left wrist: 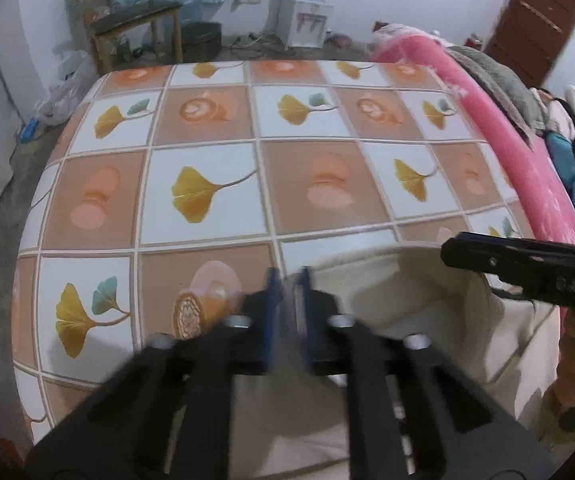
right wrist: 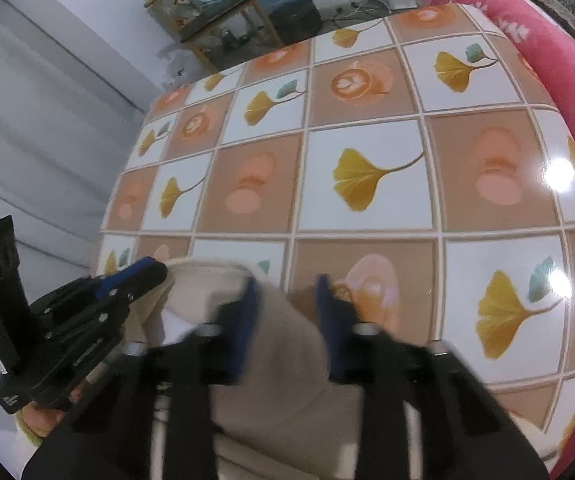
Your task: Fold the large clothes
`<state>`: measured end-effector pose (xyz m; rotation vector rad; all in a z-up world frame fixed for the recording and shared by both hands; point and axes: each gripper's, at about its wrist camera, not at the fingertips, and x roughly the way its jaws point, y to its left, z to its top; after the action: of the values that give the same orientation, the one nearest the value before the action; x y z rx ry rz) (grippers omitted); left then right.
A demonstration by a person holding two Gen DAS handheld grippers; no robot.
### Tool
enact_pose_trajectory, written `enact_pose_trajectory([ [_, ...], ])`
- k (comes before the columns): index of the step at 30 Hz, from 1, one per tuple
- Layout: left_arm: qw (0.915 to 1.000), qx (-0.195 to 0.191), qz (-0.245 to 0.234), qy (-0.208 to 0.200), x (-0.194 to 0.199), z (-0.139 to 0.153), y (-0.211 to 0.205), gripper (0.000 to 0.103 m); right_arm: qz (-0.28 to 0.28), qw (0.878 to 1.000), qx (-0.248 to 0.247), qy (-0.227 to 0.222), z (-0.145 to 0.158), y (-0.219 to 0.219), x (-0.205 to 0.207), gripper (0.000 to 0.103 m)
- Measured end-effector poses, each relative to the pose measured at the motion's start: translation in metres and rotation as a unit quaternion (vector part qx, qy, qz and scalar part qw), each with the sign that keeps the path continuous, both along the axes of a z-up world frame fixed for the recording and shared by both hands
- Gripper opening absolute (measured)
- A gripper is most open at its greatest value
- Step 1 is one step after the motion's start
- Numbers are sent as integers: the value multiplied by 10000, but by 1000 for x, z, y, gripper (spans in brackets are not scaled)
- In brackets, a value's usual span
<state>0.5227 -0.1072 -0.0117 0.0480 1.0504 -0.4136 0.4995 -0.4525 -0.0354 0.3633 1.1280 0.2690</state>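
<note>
A cream garment (left wrist: 407,300) (right wrist: 287,360) lies bunched at the near edge of a table (left wrist: 207,192) (right wrist: 367,180) covered in a tiled ginkgo-leaf and coffee-cup oilcloth. My left gripper (left wrist: 289,280) has its blue pads nearly touching, pinched on the garment's left edge; the right wrist view shows it (right wrist: 151,270) from the side at that edge. My right gripper (right wrist: 287,292) holds a thick fold of the cloth between its pads. In the left wrist view it (left wrist: 451,250) sits at the cloth's raised right edge. The cloth spans between both grippers.
A pink blanket (left wrist: 507,140) (right wrist: 547,40) with piled clothes borders the table's right side. Beyond the far edge stand a wooden chair (left wrist: 135,20), a dark bin (left wrist: 201,40) and a water dispenser (left wrist: 311,20). A brown door (left wrist: 535,20) is at the back right.
</note>
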Motion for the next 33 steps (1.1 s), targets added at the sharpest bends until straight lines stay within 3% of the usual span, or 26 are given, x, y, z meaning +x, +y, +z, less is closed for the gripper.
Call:
enact_pose_trajectory([
  [5,9975,113,-302,-625,-42,41,0,5,283,9976,-320,-552,35,6,-37,9],
  [10,9938,38,-562,-962,-94,72,10,5,642,9896,-752,-1047,62,12,-90,8],
  [15,9904,100,-857,-1081,-150,79,19,5,1028,9777,-1190,-1393,69,23,-149,8],
  [18,9898,173,-983,-1015,-178,70,23,7,1237,9708,-1411,-1492,56,29,-180,8],
  [22,9944,138,-938,-469,-196,34,32,11,1243,9785,-1299,-1015,20,24,-193,14],
  [24,9959,59,-889,-124,-201,18,39,12,1157,9821,-1289,-734,4,15,-198,29],
  [26,9962,-97,-864,33,-206,13,51,12,1054,9842,-1306,-563,-3,5,-202,31],
  [29,9945,-495,-891,-222,-213,30,68,12,878,9878,-1097,-668,10,-14,-216,31],
  [33,9893,-940,-768,-808,-202,71,86,12,698,9884,-688,-1160,51,-29,-218,31],
])
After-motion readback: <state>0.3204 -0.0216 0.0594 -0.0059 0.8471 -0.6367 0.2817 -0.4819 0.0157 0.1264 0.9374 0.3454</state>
